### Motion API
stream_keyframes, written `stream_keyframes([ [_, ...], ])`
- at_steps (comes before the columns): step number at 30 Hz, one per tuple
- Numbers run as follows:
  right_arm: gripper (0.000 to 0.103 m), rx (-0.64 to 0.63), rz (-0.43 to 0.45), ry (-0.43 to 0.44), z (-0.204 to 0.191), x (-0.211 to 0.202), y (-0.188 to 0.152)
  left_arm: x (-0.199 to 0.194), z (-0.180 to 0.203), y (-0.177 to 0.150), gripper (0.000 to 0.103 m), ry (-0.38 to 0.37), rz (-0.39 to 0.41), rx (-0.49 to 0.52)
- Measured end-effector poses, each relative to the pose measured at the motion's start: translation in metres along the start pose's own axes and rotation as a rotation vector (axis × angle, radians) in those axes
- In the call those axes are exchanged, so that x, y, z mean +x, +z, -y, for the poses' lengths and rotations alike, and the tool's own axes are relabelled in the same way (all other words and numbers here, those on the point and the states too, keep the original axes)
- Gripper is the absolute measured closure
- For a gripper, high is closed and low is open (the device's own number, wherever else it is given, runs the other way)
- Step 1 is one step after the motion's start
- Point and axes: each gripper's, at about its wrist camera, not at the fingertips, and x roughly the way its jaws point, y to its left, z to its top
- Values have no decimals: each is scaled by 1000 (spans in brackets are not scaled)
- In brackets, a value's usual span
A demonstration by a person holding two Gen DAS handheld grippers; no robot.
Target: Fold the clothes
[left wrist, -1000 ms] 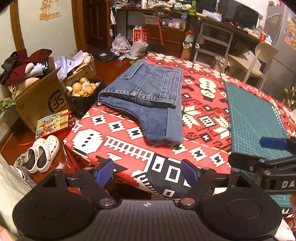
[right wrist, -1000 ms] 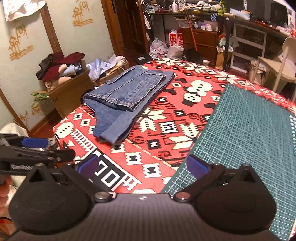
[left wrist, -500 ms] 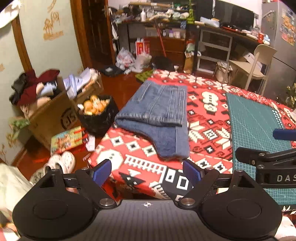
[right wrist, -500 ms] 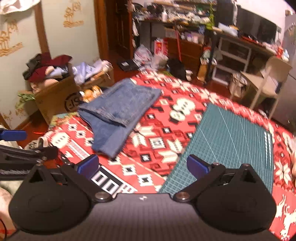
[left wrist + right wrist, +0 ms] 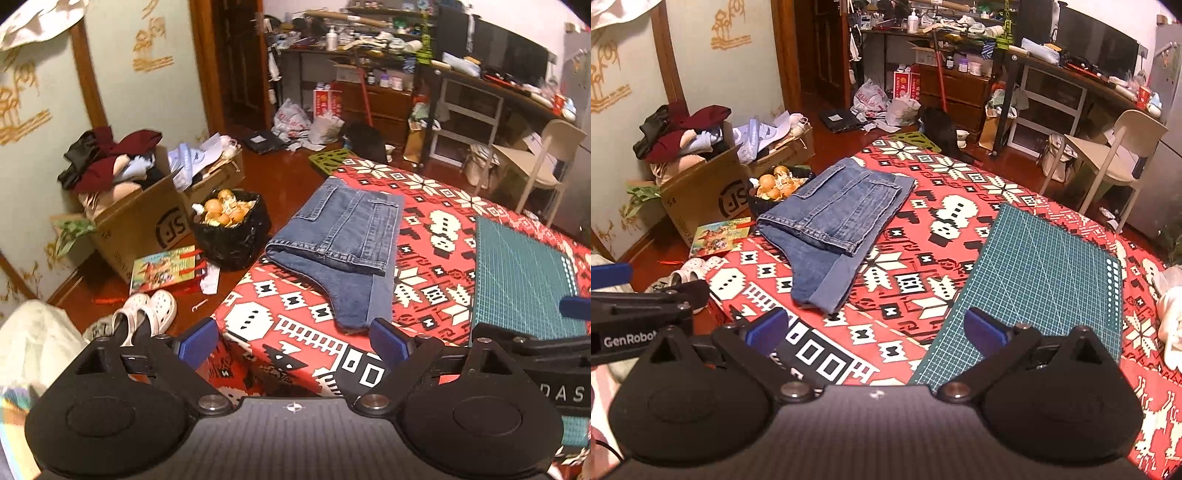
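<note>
A: Jeans (image 5: 831,225) look folded already, lying at 11 o'clock on the worktop (image 5: 923,280).
B: Yep. Left gripper (image 5: 295,339) is opening with nothing in it, right gripper (image 5: 875,328) released too. Maybe stacking's left.
</note>
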Motion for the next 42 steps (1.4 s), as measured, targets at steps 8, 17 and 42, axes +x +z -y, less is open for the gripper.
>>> stream_keyframes([
  [8, 1, -14, 4, -10, -7, -10, 1, -7, -4, 3, 13, 21, 4, -27],
  [17, 1, -25, 14, -20, -7, -13, 2, -13, -1, 3, 13, 44, 22, -11],
  [42, 1, -22, 0, -18, -5, -12, 3, -15, 0, 2, 13, 51, 26, 1],
])
